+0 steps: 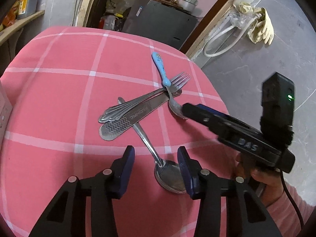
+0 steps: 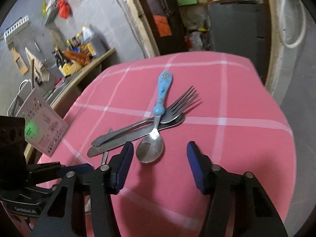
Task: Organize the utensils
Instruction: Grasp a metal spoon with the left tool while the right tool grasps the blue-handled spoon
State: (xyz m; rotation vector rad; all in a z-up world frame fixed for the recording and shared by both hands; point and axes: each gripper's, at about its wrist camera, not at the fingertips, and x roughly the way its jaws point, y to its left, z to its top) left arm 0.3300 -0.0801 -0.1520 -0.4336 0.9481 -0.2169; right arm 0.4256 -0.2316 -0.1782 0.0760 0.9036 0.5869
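Pink checked tablecloth (image 2: 237,98): blue-handled spoon (image 2: 158,118) lies handle toward frame top (bowl nearest); both grippers (image 1: 156,164) (image 2: 160,164) spread, empty.

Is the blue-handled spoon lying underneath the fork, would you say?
No, the blue-handled spoon lies across the top of the fork.

the cutlery lies in one crossed heap mid-cloth (image 1: 59,90): fork (image 1: 150,96) on knife (image 1: 134,116), the blue spoon (image 2: 161,106) across both, the steel spoon (image 1: 156,156) slipped under the knife. bare cloth lies open left of the heap and along the far edge. the left gripper (image 1: 156,165) stands wide over the steel spoon's bowl, its right finger seemingly touching the bowl. the right gripper (image 2: 160,158), spread, crowds in from the right at the blue spoon's bowl. a white holder (image 2: 45,126) blocks the table's left edge.
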